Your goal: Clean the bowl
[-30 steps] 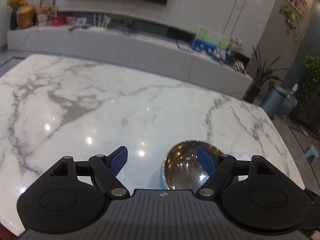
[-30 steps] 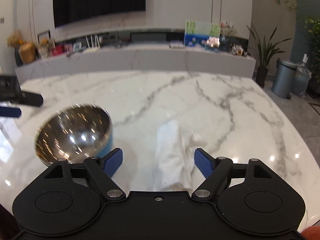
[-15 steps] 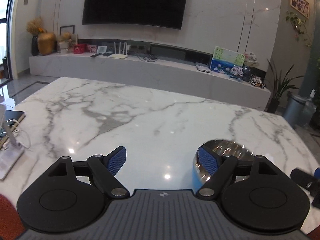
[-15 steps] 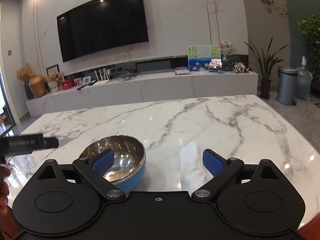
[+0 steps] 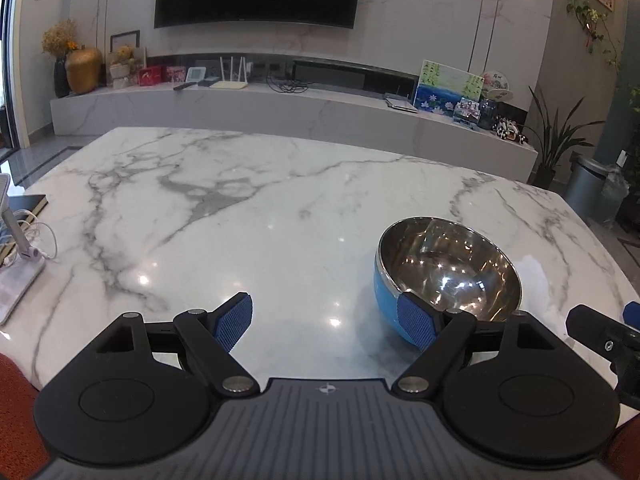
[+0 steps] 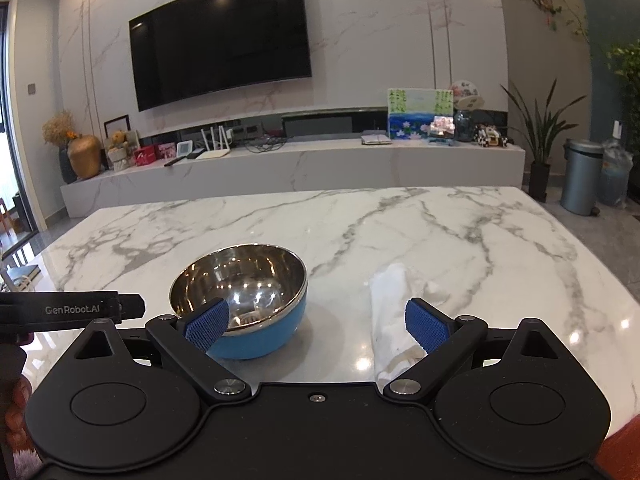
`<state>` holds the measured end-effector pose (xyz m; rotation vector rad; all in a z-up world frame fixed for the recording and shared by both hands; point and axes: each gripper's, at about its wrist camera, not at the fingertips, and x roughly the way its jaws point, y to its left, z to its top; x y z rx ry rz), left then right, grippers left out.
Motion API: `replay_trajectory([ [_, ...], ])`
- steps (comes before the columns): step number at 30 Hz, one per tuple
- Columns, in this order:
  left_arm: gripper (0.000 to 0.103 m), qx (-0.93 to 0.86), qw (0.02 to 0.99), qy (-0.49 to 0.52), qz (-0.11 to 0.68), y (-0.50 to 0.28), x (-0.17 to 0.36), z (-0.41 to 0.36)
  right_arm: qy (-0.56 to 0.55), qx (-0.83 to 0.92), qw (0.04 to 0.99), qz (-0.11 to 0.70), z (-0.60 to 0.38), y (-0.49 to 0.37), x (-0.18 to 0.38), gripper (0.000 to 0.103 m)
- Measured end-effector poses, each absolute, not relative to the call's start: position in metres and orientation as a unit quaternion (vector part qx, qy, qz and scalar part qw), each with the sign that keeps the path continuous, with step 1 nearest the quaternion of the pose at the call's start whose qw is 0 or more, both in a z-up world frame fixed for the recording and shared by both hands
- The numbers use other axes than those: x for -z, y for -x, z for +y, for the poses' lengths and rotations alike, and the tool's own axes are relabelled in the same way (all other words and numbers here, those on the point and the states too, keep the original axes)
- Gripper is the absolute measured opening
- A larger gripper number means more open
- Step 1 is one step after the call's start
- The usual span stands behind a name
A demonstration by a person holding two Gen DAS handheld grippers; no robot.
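step: we judge nothing's gripped yet — wipe not begun | bowl [image 6: 244,300] upright on counter [image 6: 440,232], white cloth [image 6: 396,316] just to its right | next: right gripper [image 6: 316,322] takes cloth, left gripper [image 5: 326,320] steadies bowl rim | pose: both low at near edge, level, jaws apart — empty

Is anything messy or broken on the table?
Nothing looks broken or spilled. The bowl stands upright on the table and looks empty and shiny. The only untidy thing is the white cloth, lying crumpled beside the bowl. Both grippers are open and hold nothing.
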<state>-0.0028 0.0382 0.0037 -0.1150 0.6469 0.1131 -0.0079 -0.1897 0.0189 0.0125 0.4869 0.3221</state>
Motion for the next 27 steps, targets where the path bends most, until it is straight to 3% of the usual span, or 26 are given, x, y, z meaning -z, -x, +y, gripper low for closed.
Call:
replay_trajectory([
  [12,0.079,-0.075,0.938,-0.009,0.338,0.003,0.005,0.019,0.008,-0.18,0.951,0.25,-0.184,0.011,-0.014,0.094],
  [27,0.079,-0.056,0.93,0.004,0.362,0.001,0.012,0.019,0.009,-0.179,0.95,0.257,-0.185,0.014,-0.012,0.094],
])
